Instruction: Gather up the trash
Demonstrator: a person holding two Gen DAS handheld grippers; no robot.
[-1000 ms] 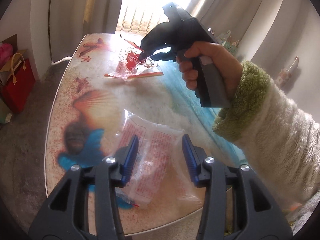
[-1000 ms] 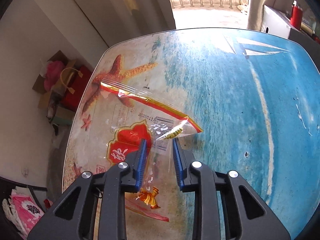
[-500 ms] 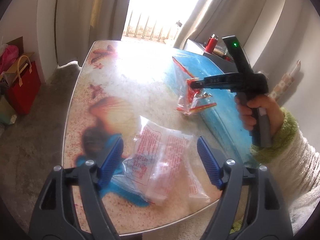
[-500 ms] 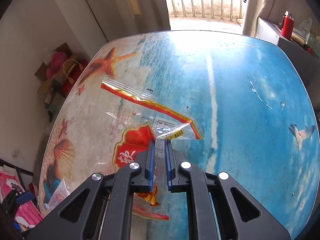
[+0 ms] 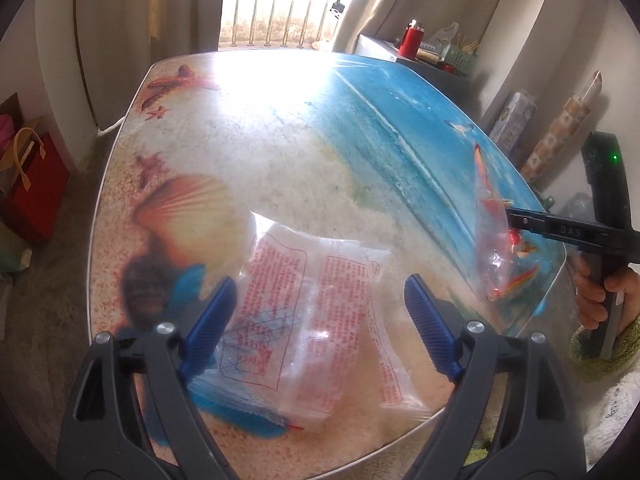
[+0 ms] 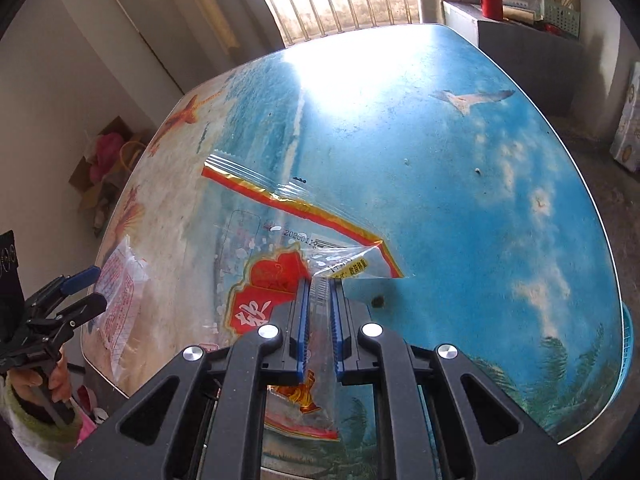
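Observation:
A clear bag with red print [image 5: 304,300] lies flat near the front edge of the beach-print table [image 5: 280,140]. My left gripper [image 5: 320,284] hangs just over it, jaws opening wide, pads clear of the plastic. My right gripper [image 6: 320,286] is shut on a clear wrapper with red and gold bands [image 6: 280,280], which hangs off the table top. In the left wrist view that wrapper [image 5: 492,240] dangles from the right gripper [image 5: 516,216] near the table's right edge. The right wrist view shows the printed bag [image 6: 120,288] and the left gripper [image 6: 90,290] at far left.
A red gift bag [image 5: 36,184] and a cardboard box [image 6: 108,152] stand on the floor to the left. A grey cabinet with a red flask [image 5: 412,38] is behind the table. Boxes [image 5: 512,120] lean on the right wall. Small crumbs [image 6: 476,170] dot the table.
The right gripper closed on the red and gold wrapper, lifted it and carried it across to the table's right side. The left jaws spread wide over the printed bag.

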